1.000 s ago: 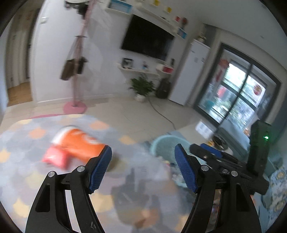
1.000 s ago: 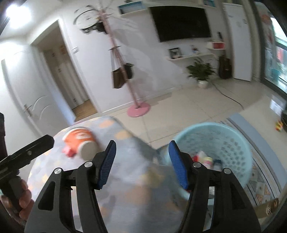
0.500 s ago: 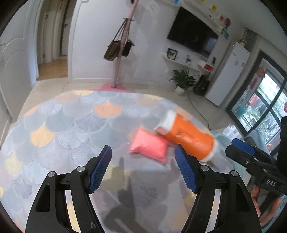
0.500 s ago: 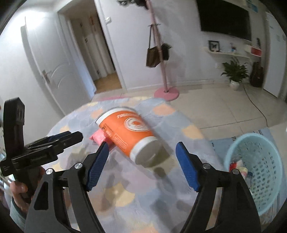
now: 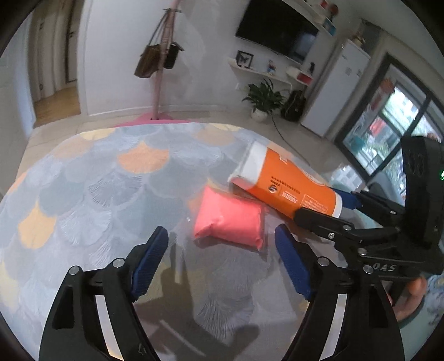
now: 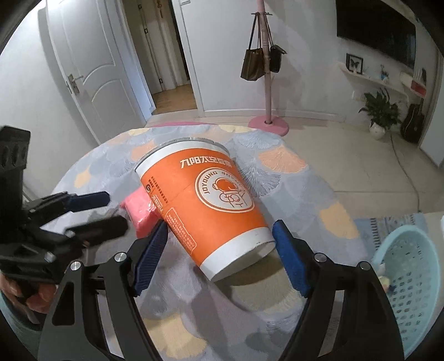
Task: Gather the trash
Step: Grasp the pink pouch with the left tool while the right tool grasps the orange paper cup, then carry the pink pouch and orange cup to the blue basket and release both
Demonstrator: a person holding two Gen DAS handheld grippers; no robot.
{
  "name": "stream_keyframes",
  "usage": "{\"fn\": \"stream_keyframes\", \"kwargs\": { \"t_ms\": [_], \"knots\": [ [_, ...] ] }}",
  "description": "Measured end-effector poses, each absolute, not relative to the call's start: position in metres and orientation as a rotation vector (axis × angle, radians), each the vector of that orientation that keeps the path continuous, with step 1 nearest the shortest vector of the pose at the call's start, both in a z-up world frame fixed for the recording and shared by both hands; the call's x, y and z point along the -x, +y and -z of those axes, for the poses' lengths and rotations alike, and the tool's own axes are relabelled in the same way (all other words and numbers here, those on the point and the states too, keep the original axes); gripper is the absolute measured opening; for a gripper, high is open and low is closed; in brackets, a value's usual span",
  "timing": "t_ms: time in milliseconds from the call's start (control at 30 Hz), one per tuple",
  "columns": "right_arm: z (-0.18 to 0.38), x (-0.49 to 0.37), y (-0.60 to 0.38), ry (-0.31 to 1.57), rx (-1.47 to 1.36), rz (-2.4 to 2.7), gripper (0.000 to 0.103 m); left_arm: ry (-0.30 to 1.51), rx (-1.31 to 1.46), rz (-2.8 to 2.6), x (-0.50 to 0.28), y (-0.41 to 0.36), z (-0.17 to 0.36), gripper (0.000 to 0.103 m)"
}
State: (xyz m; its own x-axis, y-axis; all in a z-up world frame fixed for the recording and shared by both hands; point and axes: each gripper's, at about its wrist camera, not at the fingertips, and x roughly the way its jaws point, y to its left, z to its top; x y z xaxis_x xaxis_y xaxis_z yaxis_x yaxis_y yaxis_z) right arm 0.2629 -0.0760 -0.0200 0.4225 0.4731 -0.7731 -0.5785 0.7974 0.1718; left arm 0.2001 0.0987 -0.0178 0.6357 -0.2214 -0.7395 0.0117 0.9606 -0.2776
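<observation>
**Ana:** Why is the left gripper (image 5: 221, 259) hanging over the pink bag (image 5: 229, 220)?

**Ben:** I think it is lining up to grab it. Its tongs are spreading wider right now, and nothing is between them yet. The bag is lying flat on the table, just ahead of the blue tips.

**Ana:** And the big orange cup (image 6: 205, 205)?

**Ben:** It is lying on its side, right next to the bag, maybe touching it. Its small end is pointing at the right gripper (image 6: 220, 257). Those tongs are standing wide, one on each side of that end. The left pad is looking very close to the cup, but I am not seeing a squeeze yet.

**Ana:** Why two grippers at once?

**Ben:** My guess is one for each piece of trash. Then both can go in the blue basket (image 6: 410, 280), which is sitting on the floor to the right, with some trash already in it.

**Ana:** What is the table (image 5: 83, 180) like?

**Ben:** It is round and wearing a soft cloth with grey, blue and orange fans.

**Ana:** And the room?

**Ben:** Going left to right: a white door (image 6: 88, 75), a pink coat stand (image 6: 266, 83) holding bags, a black TV (image 5: 274, 25), a green plant (image 5: 263, 97) and a white fridge (image 5: 338, 89).
</observation>
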Motion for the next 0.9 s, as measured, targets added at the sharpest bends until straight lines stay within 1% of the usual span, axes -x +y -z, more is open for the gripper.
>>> {"fn": "stream_keyframes", "kwargs": {
  "t_ms": [267, 333, 367, 433, 500, 533, 600, 767, 900],
  "knots": [
    [0.029, -0.273, -0.092, 0.975, -0.006, -0.705, 0.068, 0.893, 0.199, 0.148, -0.218, 0.089, 0.029, 0.077],
    [0.027, -0.27, -0.096, 0.967, -0.011, -0.69, 0.06, 0.89, 0.205, 0.148, -0.22, 0.09, 0.03, 0.075],
    [0.027, -0.268, -0.098, 0.964, -0.013, -0.686, 0.059, 0.888, 0.205, 0.146, -0.22, 0.09, 0.03, 0.074],
    [0.026, -0.266, -0.102, 0.955, -0.019, -0.667, 0.059, 0.885, 0.189, 0.134, -0.219, 0.089, 0.03, 0.07],
    [0.024, -0.262, -0.104, 0.939, -0.021, -0.658, 0.059, 0.883, 0.167, 0.125, -0.218, 0.086, 0.03, 0.063],
    [0.023, -0.26, -0.105, 0.929, -0.023, -0.654, 0.059, 0.882, 0.161, 0.123, -0.218, 0.086, 0.03, 0.062],
    [0.02, -0.255, -0.109, 0.906, -0.029, -0.645, 0.059, 0.88, 0.155, 0.122, -0.217, 0.084, 0.029, 0.054],
    [0.007, -0.238, -0.13, 0.823, -0.1, -0.644, 0.059, 0.842, 0.171, 0.143, -0.207, 0.081, 0.02, 0.051],
    [-0.01, -0.222, -0.153, 0.755, -0.107, -0.581, 0.059, 0.778, 0.187, 0.179, -0.195, 0.07, -0.002, 0.051]
  ]
}}
